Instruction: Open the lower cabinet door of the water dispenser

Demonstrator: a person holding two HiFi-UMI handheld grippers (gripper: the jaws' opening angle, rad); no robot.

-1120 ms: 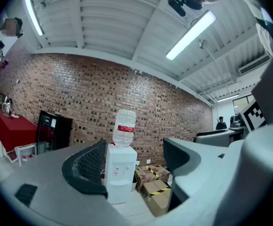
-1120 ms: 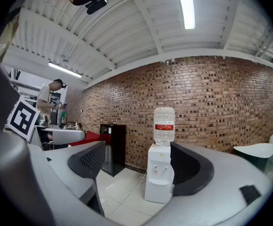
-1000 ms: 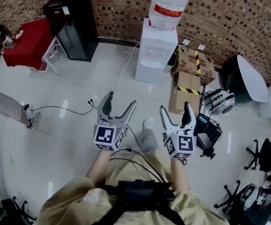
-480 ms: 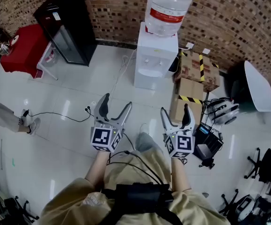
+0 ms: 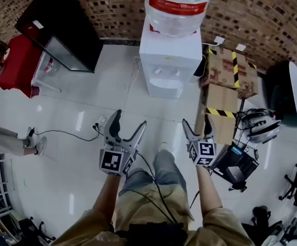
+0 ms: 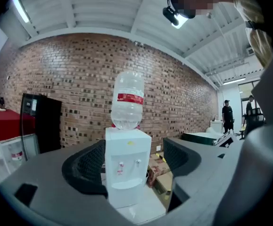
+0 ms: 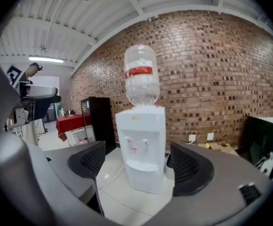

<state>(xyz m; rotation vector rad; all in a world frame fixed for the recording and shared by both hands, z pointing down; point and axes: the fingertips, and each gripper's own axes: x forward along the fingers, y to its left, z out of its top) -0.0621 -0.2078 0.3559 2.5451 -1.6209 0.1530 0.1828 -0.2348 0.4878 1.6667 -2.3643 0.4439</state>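
Observation:
The white water dispenser (image 5: 169, 60) stands against the brick wall with a large clear bottle (image 5: 176, 6) on top. Its two taps and drip tray face me; the plain lower front (image 7: 143, 179) shows below the tray, and I cannot make out a handle. My left gripper (image 5: 129, 121) is open and empty, held over the tiled floor a good way short of the dispenser. My right gripper (image 5: 197, 123) is open and empty too, level with the left. Both gripper views frame the dispenser (image 6: 127, 168) between the wide-set jaws, far beyond the fingertips.
A black cabinet (image 5: 61, 35) and a red table (image 5: 15, 60) stand to the dispenser's left. Taped cardboard boxes (image 5: 222, 81) sit right beside it. Black equipment (image 5: 235, 163) lies near my right gripper. A cable (image 5: 71, 133) crosses the floor, and a person's leg (image 5: 10, 140) is at the left.
Both grippers have moved forward and down toward the dispenser, which now looks larger and nearer. Their jaws stay as wide apart as before.

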